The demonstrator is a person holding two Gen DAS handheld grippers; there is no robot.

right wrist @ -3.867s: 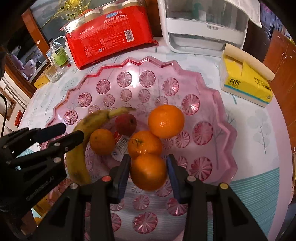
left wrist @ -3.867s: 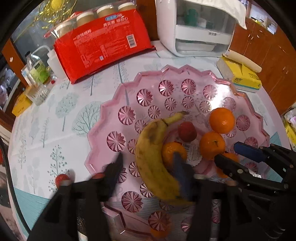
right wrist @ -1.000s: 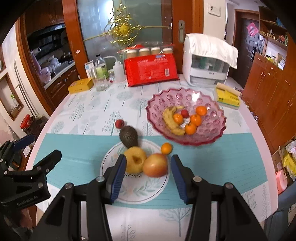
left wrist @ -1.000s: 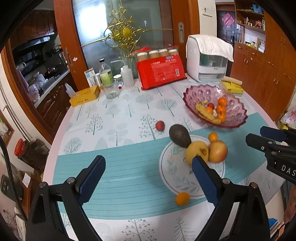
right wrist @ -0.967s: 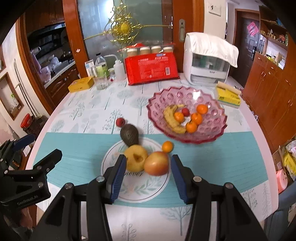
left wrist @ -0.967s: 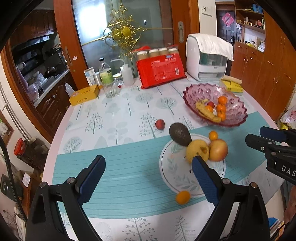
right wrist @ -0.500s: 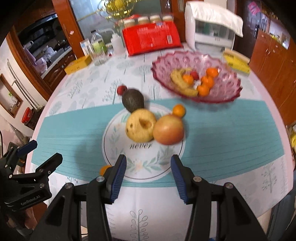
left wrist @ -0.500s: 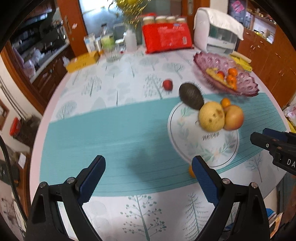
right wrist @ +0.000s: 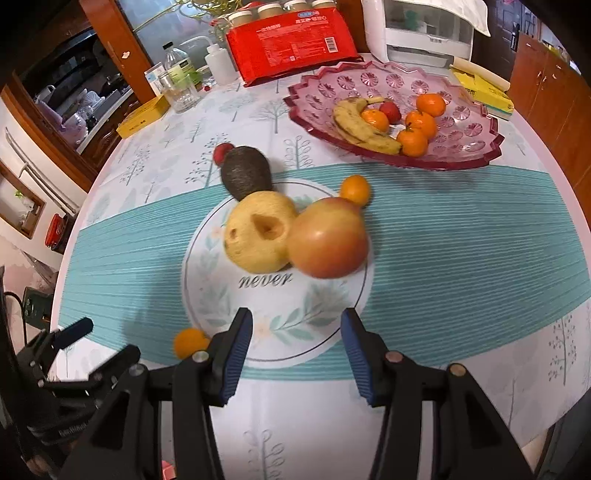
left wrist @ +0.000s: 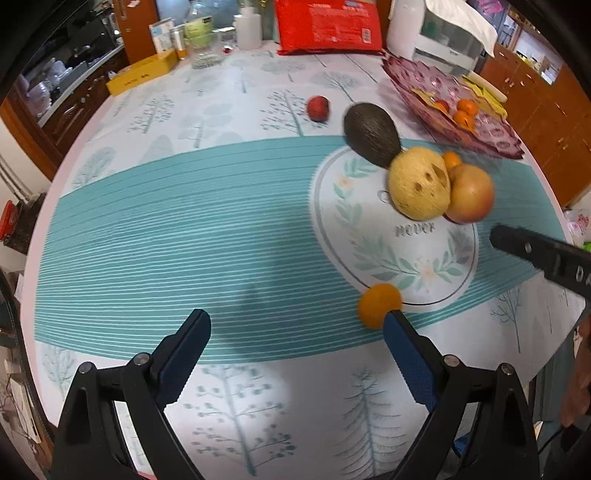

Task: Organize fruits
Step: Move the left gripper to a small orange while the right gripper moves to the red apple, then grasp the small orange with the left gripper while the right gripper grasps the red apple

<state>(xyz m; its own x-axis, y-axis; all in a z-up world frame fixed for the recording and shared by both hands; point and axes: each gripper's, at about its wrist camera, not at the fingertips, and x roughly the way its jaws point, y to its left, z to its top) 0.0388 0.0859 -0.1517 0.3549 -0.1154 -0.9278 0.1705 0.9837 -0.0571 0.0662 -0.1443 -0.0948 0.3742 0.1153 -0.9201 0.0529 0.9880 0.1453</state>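
A yellow pear (right wrist: 258,232), a reddish apple (right wrist: 328,242) and a dark avocado (right wrist: 245,177) lie on the table's round printed medallion (right wrist: 275,321). One small orange (right wrist: 355,190) sits behind the apple; another small orange (left wrist: 378,304) lies at the medallion's near edge, just beyond my left gripper's right fingertip. A small red fruit (left wrist: 317,108) sits farther back. The pink glass bowl (right wrist: 476,147) holds a banana, oranges and a red fruit. My left gripper (left wrist: 295,332) is wide open and empty. My right gripper (right wrist: 295,328) is open and empty, in front of the apple and pear.
Along the back stand a red package (right wrist: 291,48), a white appliance (right wrist: 417,29), bottles and a glass (right wrist: 181,85), a yellow box (right wrist: 144,116) and a yellow tissue box (right wrist: 484,92). Table edges curve close on the left and near sides.
Both grippers have sunk toward the table and tipped downward, so the fruits loom larger. The small orange now lies beside the left gripper's right fingertip. No fruit has moved.
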